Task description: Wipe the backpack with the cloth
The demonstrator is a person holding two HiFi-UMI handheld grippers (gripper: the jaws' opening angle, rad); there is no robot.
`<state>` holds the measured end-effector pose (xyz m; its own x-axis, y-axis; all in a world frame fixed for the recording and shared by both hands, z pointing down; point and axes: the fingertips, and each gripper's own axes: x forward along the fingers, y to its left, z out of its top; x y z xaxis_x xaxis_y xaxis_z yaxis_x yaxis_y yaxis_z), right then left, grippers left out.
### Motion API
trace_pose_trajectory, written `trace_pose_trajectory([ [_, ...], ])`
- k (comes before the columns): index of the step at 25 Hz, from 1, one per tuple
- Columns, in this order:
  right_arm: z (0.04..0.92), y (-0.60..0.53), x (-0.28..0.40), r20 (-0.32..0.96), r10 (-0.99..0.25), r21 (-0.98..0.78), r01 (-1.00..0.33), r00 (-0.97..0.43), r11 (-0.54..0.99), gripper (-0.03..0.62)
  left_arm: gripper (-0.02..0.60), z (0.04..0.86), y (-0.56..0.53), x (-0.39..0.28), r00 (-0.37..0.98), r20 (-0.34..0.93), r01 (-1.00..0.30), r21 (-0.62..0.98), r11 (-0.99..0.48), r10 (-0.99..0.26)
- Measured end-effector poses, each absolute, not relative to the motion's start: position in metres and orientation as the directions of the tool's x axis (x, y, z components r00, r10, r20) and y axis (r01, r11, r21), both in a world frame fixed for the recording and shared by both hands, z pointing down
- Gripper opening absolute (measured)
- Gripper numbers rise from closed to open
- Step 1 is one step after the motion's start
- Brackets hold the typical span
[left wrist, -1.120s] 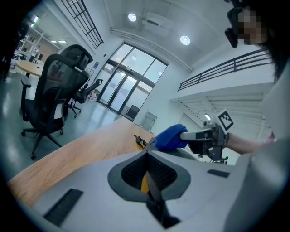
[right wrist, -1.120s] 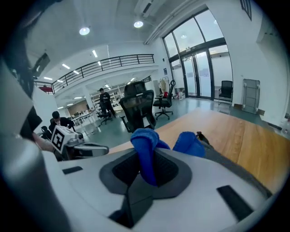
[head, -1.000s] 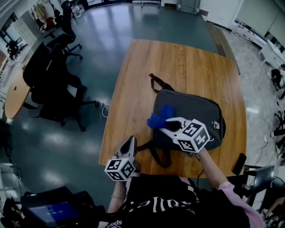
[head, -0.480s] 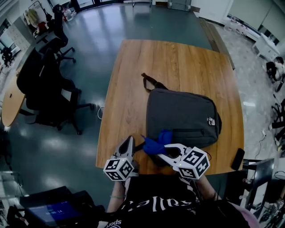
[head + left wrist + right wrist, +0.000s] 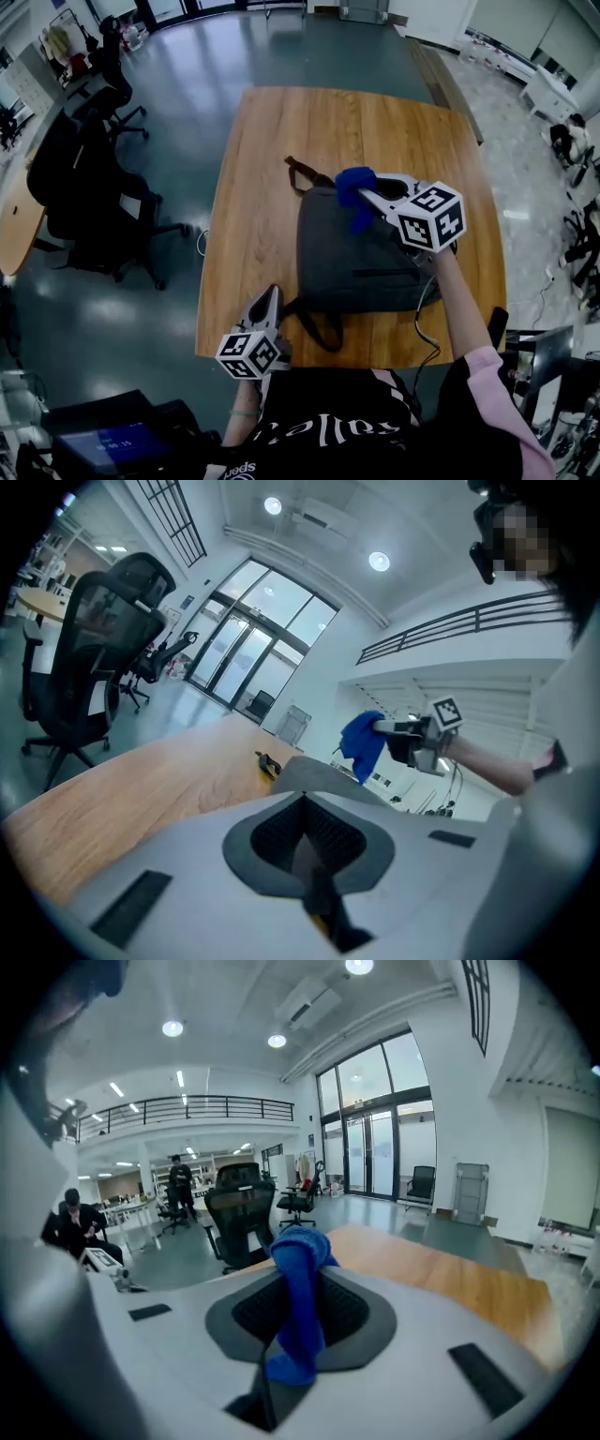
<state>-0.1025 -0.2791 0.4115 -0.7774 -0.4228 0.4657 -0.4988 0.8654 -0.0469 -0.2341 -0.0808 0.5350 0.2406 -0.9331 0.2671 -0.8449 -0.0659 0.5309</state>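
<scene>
A grey backpack [image 5: 349, 255] lies flat on the wooden table [image 5: 272, 141], its top handle [image 5: 306, 174] pointing away from me. My right gripper [image 5: 366, 191] is over the bag's far end, shut on a blue cloth [image 5: 354, 190] that hangs from its jaws. In the right gripper view the cloth [image 5: 300, 1305] drapes down between the jaws. My left gripper [image 5: 271, 296] is shut and holds nothing, at the table's near edge to the left of the bag. The left gripper view shows the backpack [image 5: 309, 772] ahead and the cloth [image 5: 361, 744] held up above it.
Black office chairs [image 5: 80, 173] stand on the floor left of the table. A dark phone [image 5: 497, 325] lies at the table's near right corner. The bag's shoulder straps [image 5: 322, 328] loop toward the near edge. A cable [image 5: 424, 319] runs along my right arm.
The right gripper carried the cloth from the bag's near edge across to its far end. The left gripper stayed put.
</scene>
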Motion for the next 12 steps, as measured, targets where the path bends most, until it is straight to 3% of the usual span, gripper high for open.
trace_pose_trajectory([
  [6,0.449,-0.354,-0.110,0.564,-0.459,0.051,-0.525,-0.687,0.849,0.067,-0.002,0.532,-0.079,-0.230,0.251,0.269,-0.846,0.527,-0.076,-0.930],
  [12,0.490,-0.330,-0.107,0.644,-0.397,0.041,-0.490,-0.653,0.871,0.066,-0.002,0.533,-0.078,-0.234,0.237,0.272,-0.851,0.522,-0.064,-0.932],
])
